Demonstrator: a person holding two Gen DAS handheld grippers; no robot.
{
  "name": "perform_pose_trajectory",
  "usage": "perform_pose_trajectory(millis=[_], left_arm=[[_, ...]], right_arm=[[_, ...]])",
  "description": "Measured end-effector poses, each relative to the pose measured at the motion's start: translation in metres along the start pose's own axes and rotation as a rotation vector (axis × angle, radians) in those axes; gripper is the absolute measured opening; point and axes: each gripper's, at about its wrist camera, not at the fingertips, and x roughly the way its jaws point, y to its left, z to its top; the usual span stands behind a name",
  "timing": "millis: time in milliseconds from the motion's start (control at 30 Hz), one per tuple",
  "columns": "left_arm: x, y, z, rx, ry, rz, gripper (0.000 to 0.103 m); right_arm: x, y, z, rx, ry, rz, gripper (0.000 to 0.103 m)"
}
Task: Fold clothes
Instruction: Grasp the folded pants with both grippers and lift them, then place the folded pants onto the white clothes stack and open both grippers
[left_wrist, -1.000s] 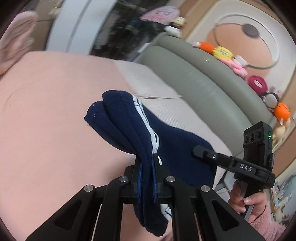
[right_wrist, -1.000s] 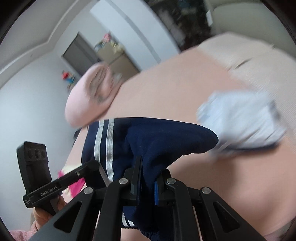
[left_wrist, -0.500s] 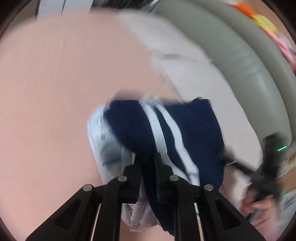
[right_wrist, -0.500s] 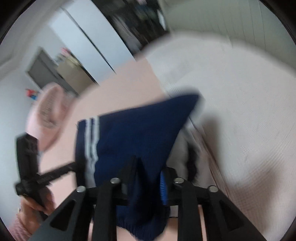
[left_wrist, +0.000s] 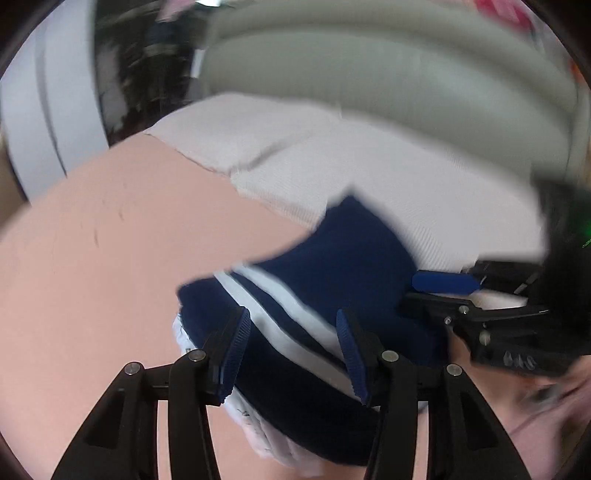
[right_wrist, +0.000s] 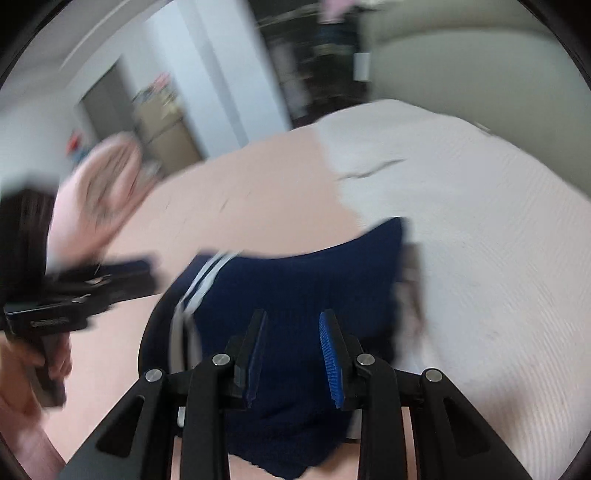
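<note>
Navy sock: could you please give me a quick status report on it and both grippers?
Left gripper open, right gripper open. Navy sock released, lying on a white garment on the bed. Nothing in the way.

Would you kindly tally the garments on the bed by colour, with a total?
Navy garment with white stripes: 1
White garment, mostly hidden under the navy one: 1
Total: 2
Both grippers, left and right, are open above them.
</note>
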Motion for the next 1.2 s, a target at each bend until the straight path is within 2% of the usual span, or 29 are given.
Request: perform_pose_trajectory(millis=[33,67,133,233,333,367,400,500,600,633,767,867,1000,1067,1200], left_arm=[[0.013,-0.009,-0.004,0.050,0.025,0.041,0.052],[0.018,-0.008,-0.007,0.040,0.021,0.038,0.065],[0.021,0.002,-0.013,-0.058,0.020,-0.005,0.076],[0.007,0.010,-0.010,-0.142,0.009,-0.011,0.076],[-0.019,0.013,-0.011,-0.177,-0.017,-0.006,0.075],[-0.030,0.014,-0.014,-0.188,-0.034,-0.010,0.075],[-0.038,0.015,-0.016,-0.204,-0.048,-0.012,0.075],[-0.065,0.025,-0.032,-0.278,-0.069,-0.007,0.075],[-0.093,0.047,-0.058,-0.363,-0.063,0.007,0.082],[-0.095,0.057,-0.066,-0.393,-0.034,0.029,0.082],[-0.116,0.108,-0.110,-0.583,0.059,0.094,0.082],[-0.145,0.141,-0.137,-0.635,0.036,0.176,0.082],[-0.179,0.188,-0.167,-0.701,0.040,0.233,0.087],[-0.193,0.208,-0.176,-0.730,0.067,0.298,0.087],[-0.235,0.231,-0.190,-0.756,0.030,0.402,0.087]], right_arm=[[0.014,0.003,-0.008,-0.016,0.049,-0.017,0.029],[0.027,0.005,-0.016,-0.029,0.099,-0.032,0.029],[0.045,0.003,-0.031,-0.033,0.143,-0.051,0.029],[0.035,-0.003,-0.028,0.026,0.130,-0.042,0.029],[0.012,-0.003,-0.015,0.073,0.090,-0.073,0.032],[0.007,-0.002,-0.013,0.078,0.082,-0.084,0.035],[0.001,0.000,-0.011,0.085,0.075,-0.084,0.042],[-0.016,0.014,-0.005,0.097,0.062,-0.040,0.058],[-0.031,0.045,-0.003,0.068,0.048,-0.015,0.071],[-0.035,0.057,-0.004,0.055,0.047,-0.012,0.074],[-0.033,0.114,0.001,0.039,0.030,0.010,0.075],[-0.017,0.161,0.001,0.034,0.060,0.049,0.075],[0.004,0.227,0.000,-0.020,0.109,0.122,0.079],[0.016,0.258,0.001,-0.047,0.125,0.141,0.079],[0.028,0.315,0.008,-0.081,0.137,0.167,0.079]])
